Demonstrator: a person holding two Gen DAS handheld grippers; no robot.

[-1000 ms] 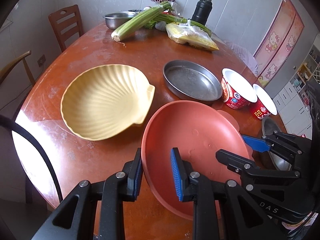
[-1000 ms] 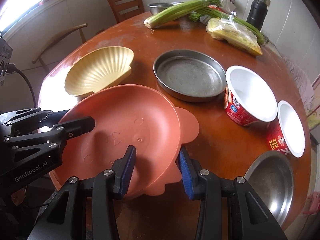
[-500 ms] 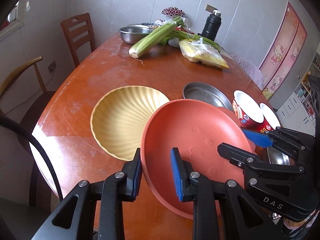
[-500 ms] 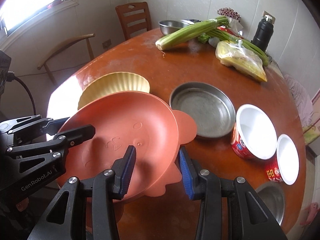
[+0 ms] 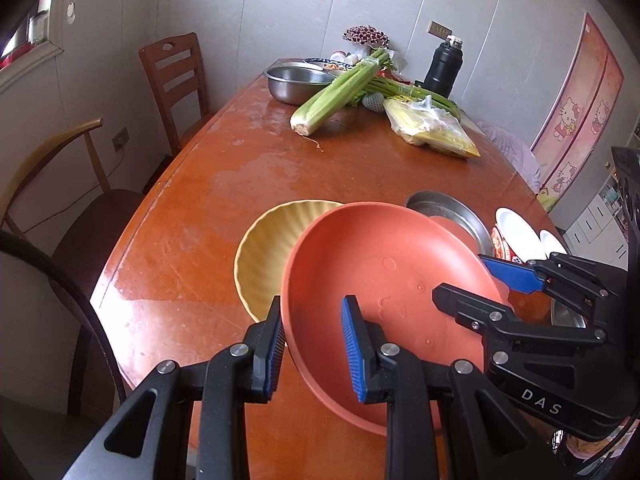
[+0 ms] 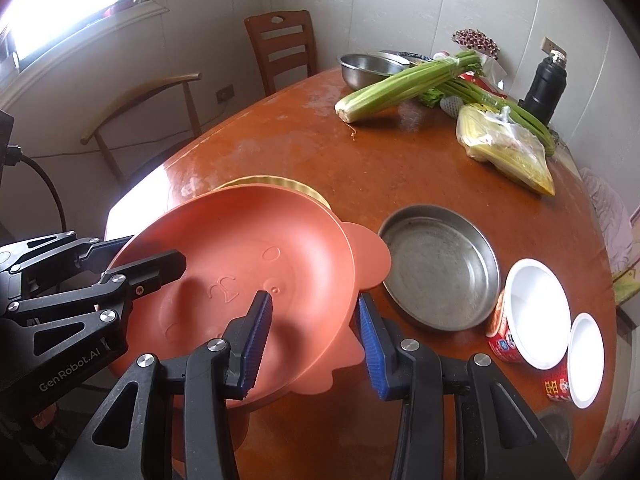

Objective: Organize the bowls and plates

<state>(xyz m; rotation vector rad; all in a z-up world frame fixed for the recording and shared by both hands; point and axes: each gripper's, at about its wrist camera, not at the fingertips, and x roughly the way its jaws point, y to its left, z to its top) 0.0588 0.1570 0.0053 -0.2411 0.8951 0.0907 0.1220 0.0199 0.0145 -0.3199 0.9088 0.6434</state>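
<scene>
An orange bear-shaped plate (image 5: 384,280) (image 6: 240,276) hangs tilted in the air above the table. My left gripper (image 5: 314,346) is shut on its left rim. My right gripper (image 6: 316,334) is shut on its right rim, near the plate's ears. It also shows in the left wrist view (image 5: 504,280). A yellow shell-shaped bowl (image 5: 268,248) (image 6: 276,184) sits on the table, partly hidden under the plate. A round metal pan (image 6: 438,266) (image 5: 452,216) sits to the right of it.
Two red-and-white paper bowls (image 6: 536,312) and a steel bowl (image 6: 554,426) sit near the right table edge. Celery (image 5: 340,92), a yellow bag (image 5: 432,128), a steel bowl (image 5: 298,84) and a black flask (image 5: 444,68) stand at the far end. Wooden chairs (image 5: 176,80) stand left.
Both grippers have lifted the orange plate higher and tilted it. It now covers more of the yellow bowl in both views.
</scene>
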